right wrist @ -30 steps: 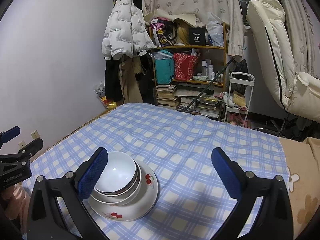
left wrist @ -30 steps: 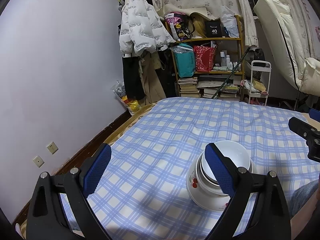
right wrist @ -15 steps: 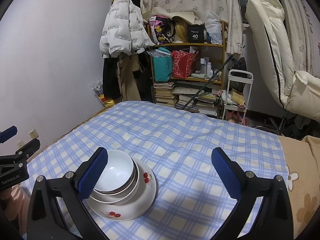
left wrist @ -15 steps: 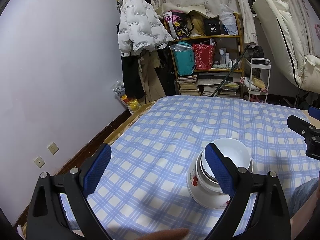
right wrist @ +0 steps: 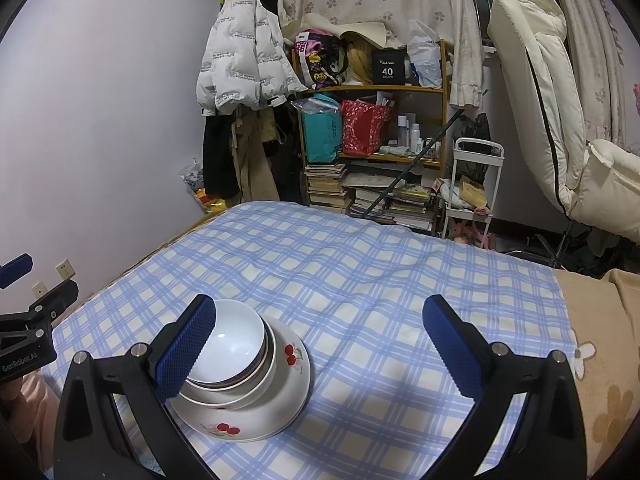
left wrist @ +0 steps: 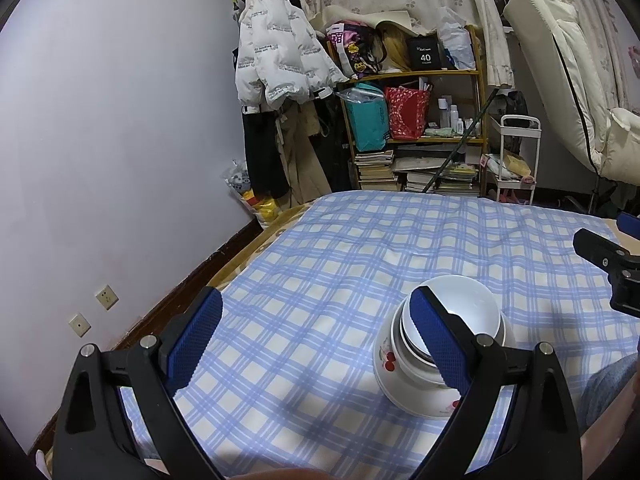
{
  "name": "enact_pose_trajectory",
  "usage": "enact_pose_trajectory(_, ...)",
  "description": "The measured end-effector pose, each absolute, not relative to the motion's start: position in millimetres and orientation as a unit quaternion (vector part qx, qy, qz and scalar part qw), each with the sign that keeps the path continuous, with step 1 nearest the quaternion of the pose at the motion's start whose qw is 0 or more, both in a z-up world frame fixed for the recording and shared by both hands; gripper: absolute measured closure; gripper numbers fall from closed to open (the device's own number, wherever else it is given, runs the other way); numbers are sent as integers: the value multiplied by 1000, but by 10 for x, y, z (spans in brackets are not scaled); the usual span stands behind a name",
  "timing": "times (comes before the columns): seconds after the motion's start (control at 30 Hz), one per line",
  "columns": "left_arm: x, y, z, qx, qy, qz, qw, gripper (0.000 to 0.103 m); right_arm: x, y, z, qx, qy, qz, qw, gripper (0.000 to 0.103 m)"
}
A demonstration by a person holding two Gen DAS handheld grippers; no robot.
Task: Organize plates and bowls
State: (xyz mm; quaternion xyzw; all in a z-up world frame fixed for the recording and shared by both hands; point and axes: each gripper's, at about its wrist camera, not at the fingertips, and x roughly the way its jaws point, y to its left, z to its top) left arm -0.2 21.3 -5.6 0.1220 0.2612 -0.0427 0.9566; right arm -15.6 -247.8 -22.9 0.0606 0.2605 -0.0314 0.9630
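Note:
White bowls (right wrist: pixel 232 344) sit nested on a cherry-patterned plate (right wrist: pixel 288 392) on the blue checked cloth (right wrist: pixel 360 280). In the left wrist view the same bowl stack (left wrist: pixel 460 312) rests on the plate (left wrist: pixel 392 364), partly hidden behind my left gripper's right finger. My left gripper (left wrist: pixel 316 340) is open above the cloth, the stack at its right side. My right gripper (right wrist: pixel 320 344) is open too, its left finger in front of the stack. Neither holds anything.
The bed's left edge runs along a lilac wall (left wrist: pixel 100 140). Beyond the far edge stand a cluttered shelf (right wrist: pixel 372 128), hanging coats (right wrist: pixel 244 60), a white cart (right wrist: pixel 472 192) and a cream recliner (right wrist: pixel 540 100). A beige blanket (right wrist: pixel 600 360) lies right.
Both grippers have drifted slightly; the view tilts a little upward. The bowls and plate have not moved.

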Motion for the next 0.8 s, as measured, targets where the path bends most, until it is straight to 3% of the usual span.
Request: enact_pose_trajectory(0.8, -13, 269, 12, 115, 250, -49, 960, 5, -160, -2509, -237, 59, 262, -33, 963, 0)
